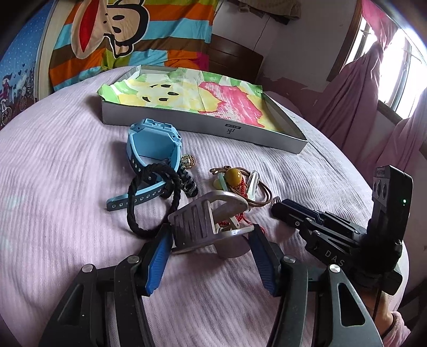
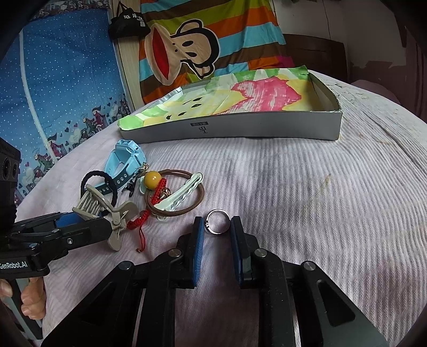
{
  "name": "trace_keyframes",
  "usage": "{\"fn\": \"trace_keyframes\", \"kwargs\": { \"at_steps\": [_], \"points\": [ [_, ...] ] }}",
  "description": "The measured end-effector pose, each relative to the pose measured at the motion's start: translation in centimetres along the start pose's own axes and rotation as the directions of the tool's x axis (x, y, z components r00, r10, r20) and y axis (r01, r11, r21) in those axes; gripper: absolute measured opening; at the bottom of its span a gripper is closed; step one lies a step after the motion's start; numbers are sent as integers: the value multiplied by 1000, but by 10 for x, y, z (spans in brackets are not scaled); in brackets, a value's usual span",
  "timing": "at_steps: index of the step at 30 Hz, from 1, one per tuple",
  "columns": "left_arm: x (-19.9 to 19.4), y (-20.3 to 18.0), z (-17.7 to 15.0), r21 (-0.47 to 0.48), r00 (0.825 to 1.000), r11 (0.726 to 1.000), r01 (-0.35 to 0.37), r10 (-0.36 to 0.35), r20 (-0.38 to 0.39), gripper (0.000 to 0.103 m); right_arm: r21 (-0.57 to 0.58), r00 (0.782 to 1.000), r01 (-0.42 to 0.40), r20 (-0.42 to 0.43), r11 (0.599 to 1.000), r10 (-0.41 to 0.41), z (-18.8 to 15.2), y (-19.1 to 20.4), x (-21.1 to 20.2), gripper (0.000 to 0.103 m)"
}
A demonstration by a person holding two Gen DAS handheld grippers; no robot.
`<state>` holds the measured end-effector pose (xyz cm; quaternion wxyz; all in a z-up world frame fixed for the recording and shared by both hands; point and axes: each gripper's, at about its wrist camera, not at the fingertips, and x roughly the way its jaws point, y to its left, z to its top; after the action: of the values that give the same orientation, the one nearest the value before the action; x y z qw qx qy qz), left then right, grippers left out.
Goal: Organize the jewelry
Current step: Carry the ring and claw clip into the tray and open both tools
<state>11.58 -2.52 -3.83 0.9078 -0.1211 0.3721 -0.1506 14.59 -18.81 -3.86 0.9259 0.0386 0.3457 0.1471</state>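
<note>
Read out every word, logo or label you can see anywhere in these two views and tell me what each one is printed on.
"GenRobot.AI": on the left gripper's handle, right wrist view.
"DAS": on the right gripper's body, left wrist view; further letters are cut off.
Logo on the grey box front wall: seems to read "DS" upside down; the small label beside it is unreadable.
White characters on the black bag: too blurred to read.

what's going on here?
A person is sorting jewelry on a bed with two handheld grippers. The left gripper is shut on a grey hair claw. The right gripper has its jaws on either side of a silver ring. The watch, hair tie and bead bracelet lie loose; the box holds only paper.
</note>
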Motion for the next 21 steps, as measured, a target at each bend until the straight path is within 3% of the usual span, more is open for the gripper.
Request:
{"fn": "trace_keyframes", "kwargs": {
  "at_steps": [11, 17, 21],
  "points": [
    [-30, 0, 8, -32, 992, 998, 48, -43, 121, 56, -30, 996, -17, 83, 999, 20, -1, 5, -19, 18],
    [-42, -11, 52, 2, 982, 999, 42, -42, 183, 56, 12, 991, -48, 127, 999, 46, 25, -1, -25, 18],
    [-29, -6, 88, -7, 981, 999, 48, -46, 187, 56, 21, 986, -36, 163, 999, 32, 57, -2, -19, 18]
  ]
}}
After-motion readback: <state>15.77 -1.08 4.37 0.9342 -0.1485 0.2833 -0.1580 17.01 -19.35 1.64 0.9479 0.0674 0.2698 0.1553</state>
